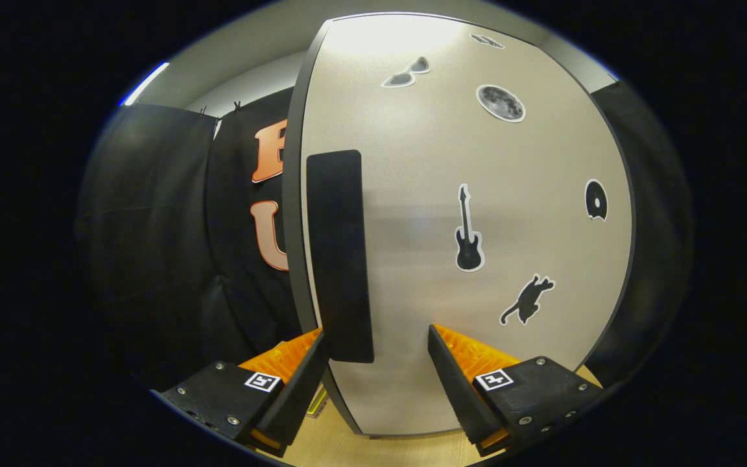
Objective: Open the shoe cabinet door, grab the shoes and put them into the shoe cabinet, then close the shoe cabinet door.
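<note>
The door (pixel 451 214) of the shoe cabinet is the largest thing here: a pale grey panel with a dark edge, standing upright close in front of the gripper (pixel 377 344). It seems to be closed or nearly so, but the cabinet body behind it cannot be seen, so that is uncertain.

To the left of the door hangs the black cloth wall (pixel 153 246), falling in soft folds. Above it runs a pale ceiling (pixel 250 45) with a bright strip light (pixel 145 83). Below the door lies a light wooden floor (pixel 360 447).

A dark upright handle (pixel 340 256) sits on the door near its left edge, long and flat with rounded corners.

The gripper's two fingers stand spread apart, gripping nothing. The left finger (pixel 296 383) lies just outside the door's left edge, and the right finger (pixel 458 383) lies in front of the door face. The lower end of the handle falls between them, near the left finger; whether either finger touches the handle or door cannot be told.

Small stickers dot the door: a guitar (pixel 469 228) in the middle, a cat (pixel 527 299) below and to its right, a moon (pixel 500 103) high up, sunglasses (pixel 406 72) to the moon's left, a bitten round shape (pixel 596 200) near the right edge, and one more at the top too small to make out.
</note>
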`<state>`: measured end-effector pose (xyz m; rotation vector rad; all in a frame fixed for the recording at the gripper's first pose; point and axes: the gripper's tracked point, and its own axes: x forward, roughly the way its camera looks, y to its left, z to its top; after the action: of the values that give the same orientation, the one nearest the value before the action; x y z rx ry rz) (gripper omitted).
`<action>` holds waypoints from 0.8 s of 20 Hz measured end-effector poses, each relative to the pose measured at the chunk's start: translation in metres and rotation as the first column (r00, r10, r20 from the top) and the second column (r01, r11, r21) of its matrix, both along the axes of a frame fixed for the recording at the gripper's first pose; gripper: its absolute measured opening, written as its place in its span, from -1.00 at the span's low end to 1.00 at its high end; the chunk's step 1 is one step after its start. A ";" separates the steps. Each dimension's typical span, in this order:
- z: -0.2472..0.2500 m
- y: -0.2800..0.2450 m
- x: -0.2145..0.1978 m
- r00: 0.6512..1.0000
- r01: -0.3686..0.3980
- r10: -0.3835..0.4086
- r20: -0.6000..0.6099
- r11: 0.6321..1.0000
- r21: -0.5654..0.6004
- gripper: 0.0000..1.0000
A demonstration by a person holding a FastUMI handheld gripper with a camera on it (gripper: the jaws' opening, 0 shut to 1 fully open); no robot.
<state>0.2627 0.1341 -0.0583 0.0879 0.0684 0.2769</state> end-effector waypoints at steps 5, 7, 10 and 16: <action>0.021 -0.028 -0.033 0.999 0.029 -0.028 0.032 0.999 -0.041 0.89; 0.032 -0.040 -0.050 0.998 0.033 -0.031 0.045 0.999 -0.037 0.89; 0.039 -0.061 -0.075 0.998 0.047 -0.045 0.041 0.998 -0.052 0.89; 0.046 -0.104 -0.132 0.997 0.072 -0.069 0.047 0.995 -0.063 0.90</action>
<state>0.1307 0.0299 -0.0124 0.0198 0.0296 0.2058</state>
